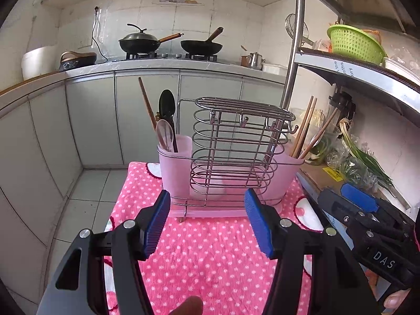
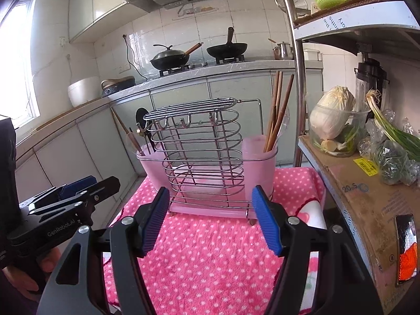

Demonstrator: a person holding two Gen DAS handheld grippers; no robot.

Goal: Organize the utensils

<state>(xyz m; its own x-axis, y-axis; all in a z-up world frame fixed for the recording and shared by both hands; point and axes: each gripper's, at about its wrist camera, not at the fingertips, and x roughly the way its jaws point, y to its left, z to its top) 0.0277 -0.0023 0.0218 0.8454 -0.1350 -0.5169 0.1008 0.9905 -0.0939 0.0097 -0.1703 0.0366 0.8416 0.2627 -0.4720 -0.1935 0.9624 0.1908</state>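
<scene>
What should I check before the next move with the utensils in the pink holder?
1. Left hand-held gripper open, holding nothing: ok.
2. Right hand-held gripper open, holding nothing: ok.
3. Pink holder upright on the dotted cloth: ok.
4. Chopsticks standing in the right cup: ok.
5. Black spoon and clear spoon in the left cup: ok.
6. Stray chopstick in the left cup: not ok.

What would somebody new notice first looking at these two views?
Probably the utensil rack, a wire basket flanked by pink cups, standing on the pink polka-dot towel at centre. Spoons rise from its left cup and chopsticks from its right. The left gripper and right gripper both hang open, empty, before it.
</scene>
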